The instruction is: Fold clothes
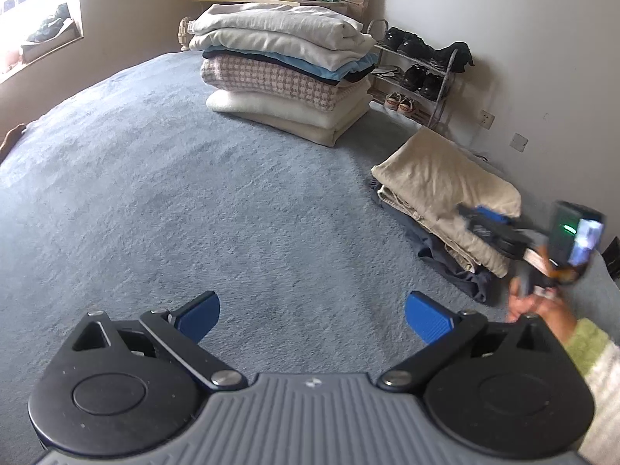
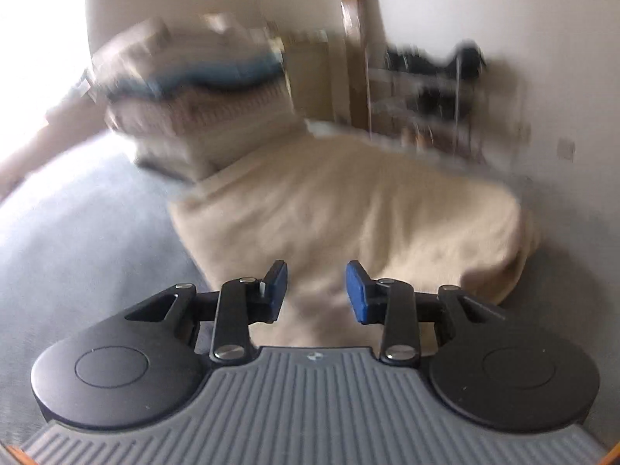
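Note:
A folded beige garment (image 1: 441,182) lies on a small pile with a dark blue garment (image 1: 457,267) under it, at the right edge of the blue-grey bed cover (image 1: 174,193). My left gripper (image 1: 312,316) is open wide and empty above the bare cover. My right gripper (image 1: 486,223) hovers over the near end of the beige garment. In the blurred right wrist view the right gripper (image 2: 317,290) is open and empty just above the beige garment (image 2: 348,209).
A tall stack of folded clothes (image 1: 286,73) stands at the far side of the bed, also showing in the right wrist view (image 2: 193,93). A shoe rack (image 1: 418,73) stands against the white wall behind. A window (image 1: 35,11) is at the left.

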Motion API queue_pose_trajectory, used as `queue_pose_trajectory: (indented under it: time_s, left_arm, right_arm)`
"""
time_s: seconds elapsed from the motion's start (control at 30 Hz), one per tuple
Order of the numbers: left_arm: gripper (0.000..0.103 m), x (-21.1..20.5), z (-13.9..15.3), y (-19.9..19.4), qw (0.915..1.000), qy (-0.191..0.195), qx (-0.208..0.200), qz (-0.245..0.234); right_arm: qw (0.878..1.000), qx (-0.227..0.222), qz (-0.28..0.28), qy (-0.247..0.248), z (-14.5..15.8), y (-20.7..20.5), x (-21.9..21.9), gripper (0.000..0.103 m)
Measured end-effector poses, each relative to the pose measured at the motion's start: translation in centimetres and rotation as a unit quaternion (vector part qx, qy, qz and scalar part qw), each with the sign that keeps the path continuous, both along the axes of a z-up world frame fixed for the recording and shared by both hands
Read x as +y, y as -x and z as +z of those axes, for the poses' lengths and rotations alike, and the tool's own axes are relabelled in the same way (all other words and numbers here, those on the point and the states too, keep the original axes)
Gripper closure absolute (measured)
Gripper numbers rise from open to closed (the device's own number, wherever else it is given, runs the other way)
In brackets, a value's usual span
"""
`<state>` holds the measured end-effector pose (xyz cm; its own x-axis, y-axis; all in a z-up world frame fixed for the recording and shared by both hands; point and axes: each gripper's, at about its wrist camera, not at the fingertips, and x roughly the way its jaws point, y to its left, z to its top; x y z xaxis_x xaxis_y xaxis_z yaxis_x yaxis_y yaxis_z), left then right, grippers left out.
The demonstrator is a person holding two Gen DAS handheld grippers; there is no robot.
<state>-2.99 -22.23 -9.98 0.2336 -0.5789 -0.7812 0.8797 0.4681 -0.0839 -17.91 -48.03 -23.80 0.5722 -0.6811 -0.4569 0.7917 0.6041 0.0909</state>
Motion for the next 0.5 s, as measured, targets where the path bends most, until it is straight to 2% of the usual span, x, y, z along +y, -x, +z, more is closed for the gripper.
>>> queue_pose_trajectory:
  time_s: [0.07,0.17,0.2,0.33,0.43,0.5]
  left_arm:
    - [0.000,-0.1,0.3,0.1,1.0000,0.002,-0.002,0.002]
    - [0.000,-0.3,0.3,0.6,1.0000,0.002,-0.005,-0.001]
    - [0.000,-0.4,0.3,0.7,1.0000,0.000,-0.006,-0.003]
    - [0.000,-0.4,0.2,1.3,0.9999,-0.010,-0.012,-0.008]
    - [0.000,-0.4,0.4,1.3,0.9998,-0.009,-0.014,-0.004]
    - [0.000,-0.4,0.4,1.3,0.9998,-0.009,-0.016,-0.002]
  right_arm:
    - [1.000,-0.006,-0.014,0.027,0.3,1.6,1.4,0.070]
    - [0.999,0.006,-0.013,-0.047,-3.0,3.6,0.0,0.068]
    - [0.999,-0.001,-0.009,-0.050,-3.5,4.1,-0.1,0.067]
    - [0.999,-0.033,-0.005,-0.030,-0.7,5.1,0.1,0.067]
    - [0.997,-0.062,-0.042,-0.006,1.1,6.5,-1.6,0.067]
    - [0.994,-0.076,-0.076,-0.010,1.1,6.6,-4.2,0.067]
